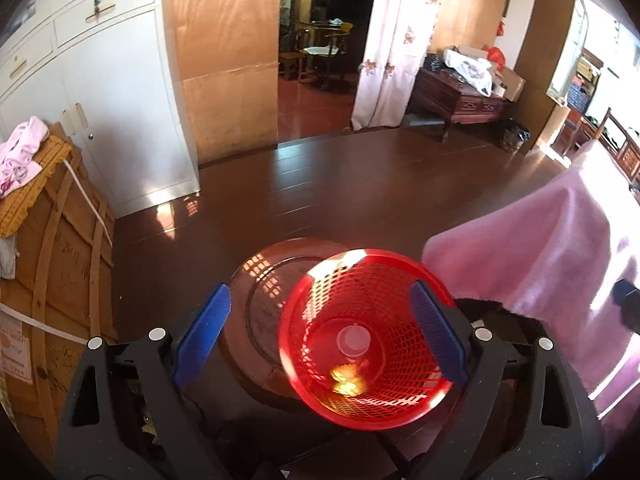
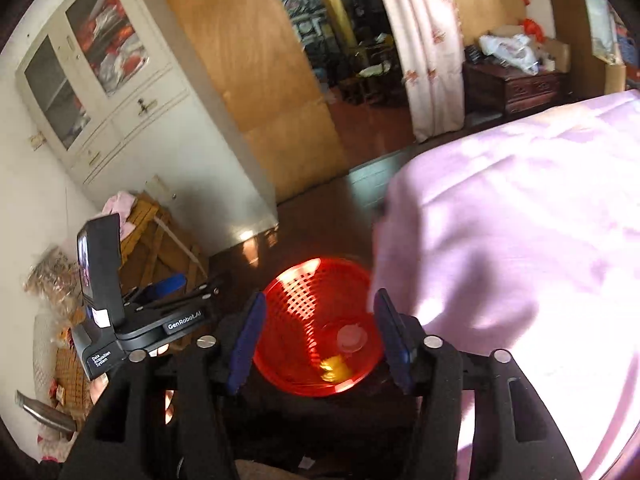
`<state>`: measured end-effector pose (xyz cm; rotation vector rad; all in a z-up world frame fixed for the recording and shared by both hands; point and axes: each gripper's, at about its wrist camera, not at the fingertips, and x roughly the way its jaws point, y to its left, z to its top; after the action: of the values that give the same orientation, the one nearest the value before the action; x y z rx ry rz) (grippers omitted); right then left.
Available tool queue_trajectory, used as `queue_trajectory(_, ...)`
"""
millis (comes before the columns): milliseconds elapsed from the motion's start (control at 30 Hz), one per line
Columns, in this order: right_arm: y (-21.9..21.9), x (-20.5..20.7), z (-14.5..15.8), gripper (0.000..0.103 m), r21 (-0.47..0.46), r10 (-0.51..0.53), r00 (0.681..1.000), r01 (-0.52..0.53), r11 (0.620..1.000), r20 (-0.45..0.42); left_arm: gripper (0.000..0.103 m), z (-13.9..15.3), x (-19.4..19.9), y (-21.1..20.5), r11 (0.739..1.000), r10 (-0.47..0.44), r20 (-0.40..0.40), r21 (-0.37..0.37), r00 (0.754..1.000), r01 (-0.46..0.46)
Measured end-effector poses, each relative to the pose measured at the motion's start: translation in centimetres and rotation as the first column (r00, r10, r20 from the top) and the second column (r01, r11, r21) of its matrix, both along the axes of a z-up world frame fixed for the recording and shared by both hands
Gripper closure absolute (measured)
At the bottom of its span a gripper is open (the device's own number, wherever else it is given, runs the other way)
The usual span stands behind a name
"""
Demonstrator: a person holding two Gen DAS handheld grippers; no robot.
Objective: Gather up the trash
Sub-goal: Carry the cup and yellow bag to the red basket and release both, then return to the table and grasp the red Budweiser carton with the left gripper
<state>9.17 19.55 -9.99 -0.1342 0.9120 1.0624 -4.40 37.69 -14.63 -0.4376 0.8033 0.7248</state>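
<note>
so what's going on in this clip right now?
A person is collecting trash with two handheld tools. Both the left tool and the right tool hang open and empty over a red mesh basket. It sits by a round wooden stool, next to a pink blanket. The basket already holds a clear plastic cup and a yellow scrap. The left tool also shows in the right wrist view.
</note>
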Motion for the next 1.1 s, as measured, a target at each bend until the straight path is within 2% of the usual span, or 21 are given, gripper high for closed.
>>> queue_trajectory(100,-3.0,0.2,1.2,0.031,0.024,-0.055,0.998,0.054,0.998,0.038,0.014,0.7,0.4,-1.2,0.999,-0.036,0.01,0.009,0.999,0.036)
queue_trajectory(300,-9.2,0.5,3.4,0.021,0.068,-0.175,0.979,0.169,0.983,0.101,0.012,2.7,1.7,-4.8,0.99,-0.129,0.029,0.057,0.991,0.127)
queue_trajectory(533,-17.6,0.4,5.1,0.017,0.131,-0.333,0.932,0.316,0.94,0.146,0.01,4.7,3.8,-10.6,0.96,-0.271,0.042,0.086,0.962,0.267)
queue_trajectory(700,-24.9,-0.2,6.1,0.014,0.187,-0.465,0.87,0.435,0.881,0.166,0.01,5.9,5.4,-15.4,0.921,-0.376,0.032,0.116,0.926,0.371)
queue_trajectory(867,-33.0,-0.8,6.0,0.012,0.235,-0.607,0.78,0.568,0.789,0.15,0.009,6.6,6.9,-20.7,0.863,-0.49,0.02,0.156,0.872,0.481)
queue_trajectory(1100,-42.0,-1.2,4.0,0.01,0.244,-0.758,0.647,0.724,0.646,0.087,0.009,7.0,9.5,-28.1,0.758,-0.645,0.026,0.147,0.764,0.635)
